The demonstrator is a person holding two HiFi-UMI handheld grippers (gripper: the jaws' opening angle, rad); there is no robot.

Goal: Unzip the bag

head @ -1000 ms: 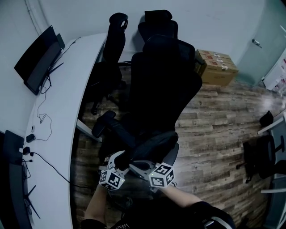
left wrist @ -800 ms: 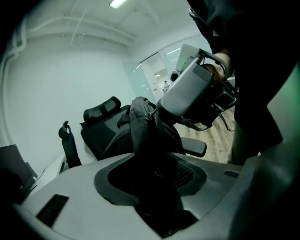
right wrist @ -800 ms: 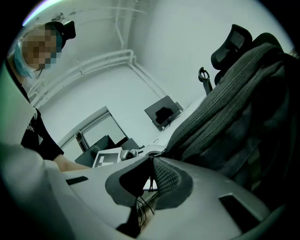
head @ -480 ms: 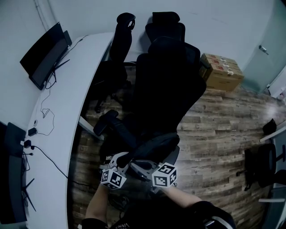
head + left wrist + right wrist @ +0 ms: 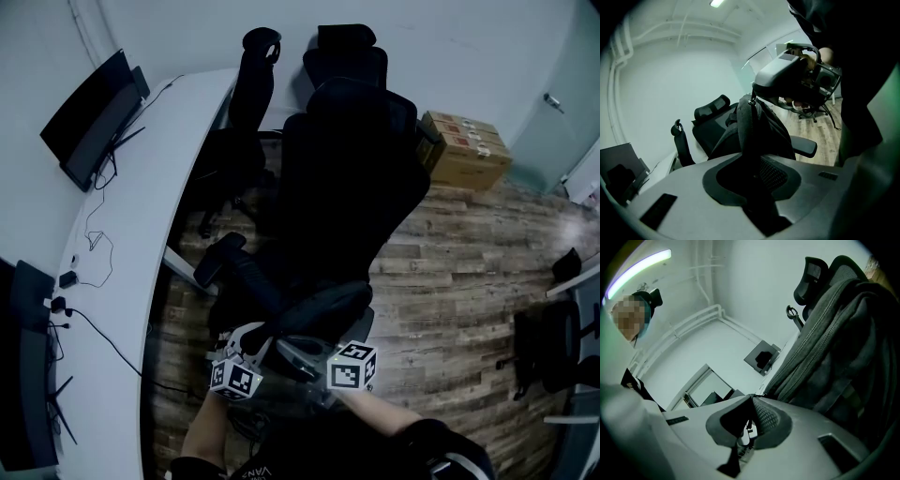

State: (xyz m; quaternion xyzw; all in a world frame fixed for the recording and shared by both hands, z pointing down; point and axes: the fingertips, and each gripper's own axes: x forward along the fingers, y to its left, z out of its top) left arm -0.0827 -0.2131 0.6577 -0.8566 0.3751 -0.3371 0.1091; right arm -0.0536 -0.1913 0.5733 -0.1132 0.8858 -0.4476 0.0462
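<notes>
- The left tongs [image 5: 752, 168] have just been closing, and their jaws now clamp a dark strap [image 5: 747, 126] that runs straight up from between the pads to the top of the bag [image 5: 768, 129].
- The right tongs [image 5: 749, 423] have their jaws together on a small metal zip pull [image 5: 749, 430], which shows as a pale tab between the ribbed pads.
- The bag [image 5: 834, 343] is a grey fabric backpack standing on the seat of a black office chair [image 5: 352, 169], leaning against its back. A line of zip teeth [image 5: 806, 338] climbs from the right tongs along its curved edge.
- The left tongs' own camera also shows the right tongs up at the bag's top, with a hand behind them.
- From the head camera both pairs of tongs sit low in front of the seat, near each other, but there the bag is too dark to tell from the chair.
- Only the head camera shows the curved white desk [image 5: 141, 234], a monitor [image 5: 89, 117], cardboard boxes [image 5: 464, 145] and the plank floor [image 5: 450, 281].
</notes>
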